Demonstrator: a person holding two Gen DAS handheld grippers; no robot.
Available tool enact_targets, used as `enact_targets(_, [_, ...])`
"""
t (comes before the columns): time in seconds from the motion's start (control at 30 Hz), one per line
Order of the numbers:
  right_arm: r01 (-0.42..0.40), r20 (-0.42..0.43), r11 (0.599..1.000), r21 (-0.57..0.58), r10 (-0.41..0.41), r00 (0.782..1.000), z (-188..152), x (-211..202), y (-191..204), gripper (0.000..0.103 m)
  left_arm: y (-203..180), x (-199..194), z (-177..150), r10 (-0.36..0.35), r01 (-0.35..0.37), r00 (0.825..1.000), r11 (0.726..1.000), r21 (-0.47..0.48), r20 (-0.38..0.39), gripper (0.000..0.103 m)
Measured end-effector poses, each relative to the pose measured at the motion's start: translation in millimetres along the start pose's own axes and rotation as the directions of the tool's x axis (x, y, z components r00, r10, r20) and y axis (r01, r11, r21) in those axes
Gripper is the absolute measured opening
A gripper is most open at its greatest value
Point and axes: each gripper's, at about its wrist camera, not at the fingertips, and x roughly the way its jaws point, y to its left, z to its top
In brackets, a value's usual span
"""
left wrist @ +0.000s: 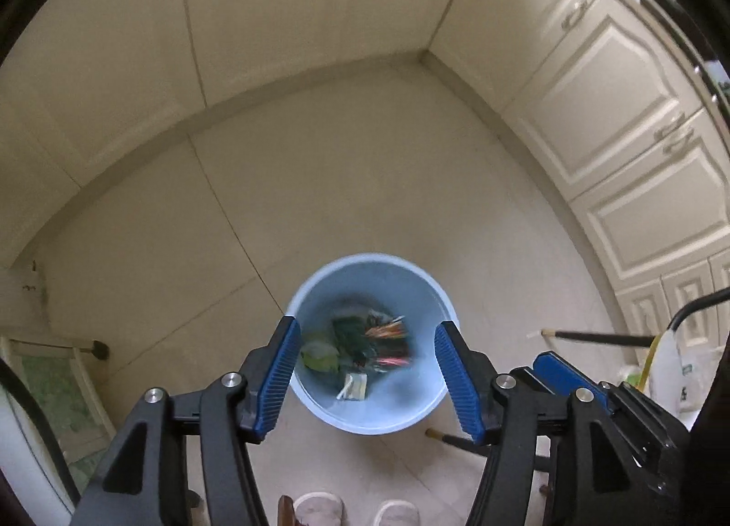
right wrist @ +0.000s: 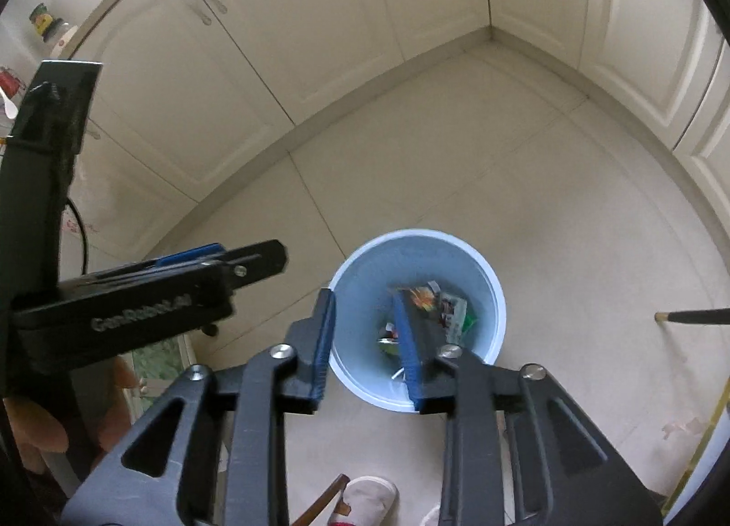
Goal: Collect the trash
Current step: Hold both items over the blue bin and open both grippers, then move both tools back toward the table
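You are holding both grippers above the blue bin (left wrist: 372, 343), left gripper (left wrist: 367, 375) spread wide, right gripper (right wrist: 367, 343) moderately apart, both empty, suggesting release. Wrappers (left wrist: 365, 343) are lying inside.

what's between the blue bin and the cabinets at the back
Only bare floor tile: in both wrist views nothing lies between the blue bin and the cabinets. Both grippers, left and right, are open and empty.

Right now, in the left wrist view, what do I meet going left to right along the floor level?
Black door stopper → left gripper's left finger → blue trash bin → its right finger → right gripper → white plastic bag.
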Motion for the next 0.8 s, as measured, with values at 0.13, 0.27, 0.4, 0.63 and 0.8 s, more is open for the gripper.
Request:
enact_targets(0.13, [0.047, 0.042, 0.998, -0.045, -0.045, 0.998, 1.6, -30.8, 23.2, 0.037, 1.1, -54.1, -9.4, 0.010, -0.007, 0.996, 1.000, -0.026, 0.089, 0.058])
enact_targets(0.27, [0.124, 0.121, 0.990, -0.073, -0.115, 0.986, -0.8, -81.5, 53.1, 0.060, -9.8, -118.0, -21.6, -0.043, 0.048, 0.980, 0.999, -0.023, 0.196, 0.058])
enact_targets(0.4, [0.189, 0.266, 0.980, -0.068, -0.165, 0.950, -17.2, -163.0, 77.6, 0.067, -30.4, -189.7, -40.7, -0.112, 0.104, 0.947, 0.994, 0.045, 0.301, 0.058])
enact_targets(0.63, [0.274, 0.471, 0.962, -0.003, -0.240, 0.849, -53.7, -328.1, 75.6, 0.092, -125.7, -303.6, -95.5, -0.337, 0.218, 0.843, 0.926, 0.307, 0.419, 0.065])
enact_targets(0.8, [0.363, 0.565, 0.928, 0.081, -0.343, 0.751, -80.8, -452.0, 49.6, 0.097, -228.5, -338.4, -135.3, -0.423, 0.171, 0.799, 0.842, 0.512, 0.428, 0.067])
